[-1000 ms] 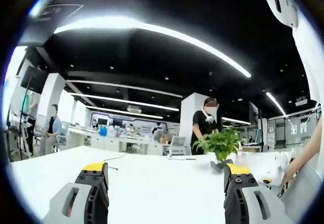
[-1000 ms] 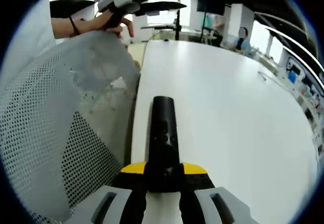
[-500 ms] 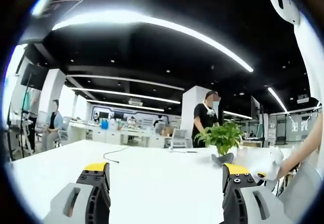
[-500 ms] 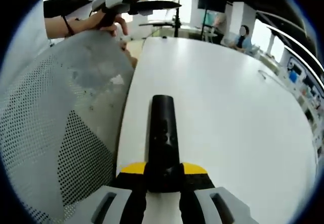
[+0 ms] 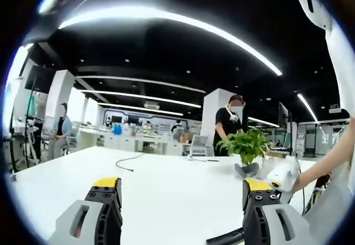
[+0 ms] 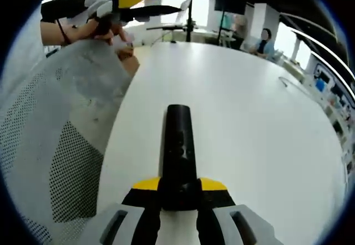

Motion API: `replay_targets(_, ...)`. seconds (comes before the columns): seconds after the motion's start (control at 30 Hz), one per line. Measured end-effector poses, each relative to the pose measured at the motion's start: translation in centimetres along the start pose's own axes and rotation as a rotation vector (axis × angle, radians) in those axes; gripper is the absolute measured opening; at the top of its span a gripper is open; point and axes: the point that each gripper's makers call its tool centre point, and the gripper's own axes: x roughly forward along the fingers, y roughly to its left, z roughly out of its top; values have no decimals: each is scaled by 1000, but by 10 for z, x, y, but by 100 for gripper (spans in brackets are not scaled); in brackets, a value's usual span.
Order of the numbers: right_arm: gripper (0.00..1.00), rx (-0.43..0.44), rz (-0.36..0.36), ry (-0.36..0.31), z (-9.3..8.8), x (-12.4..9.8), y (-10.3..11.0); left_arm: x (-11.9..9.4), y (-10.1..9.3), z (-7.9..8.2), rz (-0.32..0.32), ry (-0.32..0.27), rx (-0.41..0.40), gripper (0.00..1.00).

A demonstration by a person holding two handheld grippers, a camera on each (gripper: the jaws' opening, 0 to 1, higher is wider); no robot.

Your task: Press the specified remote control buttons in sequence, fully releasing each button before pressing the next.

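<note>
A black remote control (image 6: 178, 143) lies lengthwise between the jaws of my right gripper (image 6: 178, 186), which is shut on its near end; its buttons face up and it points out over the white table (image 6: 255, 117). In the left gripper view my left gripper (image 5: 182, 189) stands open above the table (image 5: 166, 173) with nothing between its fingers. The remote's dark tip (image 5: 224, 237) shows at the bottom edge, beside the right jaw. A hand holds the white right gripper (image 5: 282, 174) at the right. The left gripper (image 6: 145, 4) hangs at the upper left, in a hand.
A grey mesh chair back (image 6: 61, 156) stands along the table's left edge. A potted plant (image 5: 247, 148) and a loose cable (image 5: 128, 161) lie on the table farther off. Several people sit or stand at desks in the background.
The remote's tip has come into the bottom of the left gripper view. The right gripper has carried the remote farther over the table, away from the chair. Both grips are unchanged.
</note>
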Motion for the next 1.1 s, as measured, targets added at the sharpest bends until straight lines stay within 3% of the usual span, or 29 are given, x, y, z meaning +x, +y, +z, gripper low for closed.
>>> replay_targets(0.27, 21, 7, -8, -1, -1, 1, -21, 1, -2, -5, -11, 25, 4, 91)
replay_targets(0.57, 21, 61, -35, 59, -15, -4, -66, 0, -1, -7, -6, 40, 21, 89)
replay_targets(1.1, 21, 63, -30, 105, -17, -1, -95, 0, -2, -10, -6, 58, 25, 89)
